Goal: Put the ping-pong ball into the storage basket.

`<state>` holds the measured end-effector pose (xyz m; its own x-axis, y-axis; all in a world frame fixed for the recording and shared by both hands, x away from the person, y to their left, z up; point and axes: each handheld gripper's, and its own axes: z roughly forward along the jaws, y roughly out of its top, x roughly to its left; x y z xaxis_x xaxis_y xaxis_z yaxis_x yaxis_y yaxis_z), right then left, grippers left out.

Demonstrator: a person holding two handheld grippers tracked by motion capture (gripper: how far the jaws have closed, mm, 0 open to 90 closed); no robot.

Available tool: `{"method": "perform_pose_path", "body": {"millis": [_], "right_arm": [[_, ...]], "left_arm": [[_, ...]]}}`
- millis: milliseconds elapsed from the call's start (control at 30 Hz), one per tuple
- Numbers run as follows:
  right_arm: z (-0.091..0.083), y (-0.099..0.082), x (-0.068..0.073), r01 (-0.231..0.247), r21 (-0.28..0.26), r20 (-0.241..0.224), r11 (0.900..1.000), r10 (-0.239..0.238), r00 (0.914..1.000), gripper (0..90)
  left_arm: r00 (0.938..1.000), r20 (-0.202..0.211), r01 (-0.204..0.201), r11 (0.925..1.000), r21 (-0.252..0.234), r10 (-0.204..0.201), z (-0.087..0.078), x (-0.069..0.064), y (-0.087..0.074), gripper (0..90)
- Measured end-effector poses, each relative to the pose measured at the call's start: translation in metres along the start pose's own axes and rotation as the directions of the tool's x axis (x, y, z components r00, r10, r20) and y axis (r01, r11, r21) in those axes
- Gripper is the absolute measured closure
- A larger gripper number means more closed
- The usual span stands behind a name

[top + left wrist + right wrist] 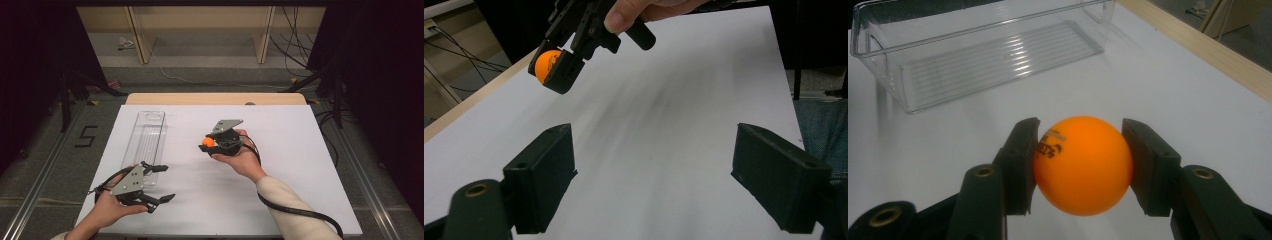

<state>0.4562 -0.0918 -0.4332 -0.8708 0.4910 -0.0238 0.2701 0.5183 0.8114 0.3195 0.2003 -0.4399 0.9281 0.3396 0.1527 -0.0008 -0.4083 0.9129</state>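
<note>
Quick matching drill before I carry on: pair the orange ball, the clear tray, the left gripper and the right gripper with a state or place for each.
Things:
1. orange ball
2. clear tray
3. left gripper
4. right gripper

States or places:
A. open, nothing between its fingers
B. empty, lying on the white table top at the left
C. shut on the ball, above the middle of the table
D. pinched between two black fingers

Pairs: 1-D, 2-B, 3-A, 4-C
</note>
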Motion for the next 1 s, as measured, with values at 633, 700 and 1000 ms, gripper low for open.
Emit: {"method": "perform_pose_path", "body": {"millis": [633,700,1000], "right_arm": [[0.006,0.0059,0.003,0.003,-0.009,-0.006,1.0,-0.003,1.0,51.5],[0.0064,0.0064,0.0031,0.003,-0.009,-0.005,1.0,-0.003,1.0,51.4],[0.008,0.0085,0.0032,0.002,-0.012,-0.005,0.9999,-0.002,1.0,51.4]], "left_arm": [[1.0,0.002,-0.001,1.0,0.002,0.001,0.0001,-0.0002,0.0,16.9],[1.0,0.003,-0.001,1.0,0.002,0.001,0.0001,-0.0003,0.0,16.9],[1.0,0.003,-0.002,1.0,0.003,0.002,0.0002,-0.0003,0.0001,16.9]]}}
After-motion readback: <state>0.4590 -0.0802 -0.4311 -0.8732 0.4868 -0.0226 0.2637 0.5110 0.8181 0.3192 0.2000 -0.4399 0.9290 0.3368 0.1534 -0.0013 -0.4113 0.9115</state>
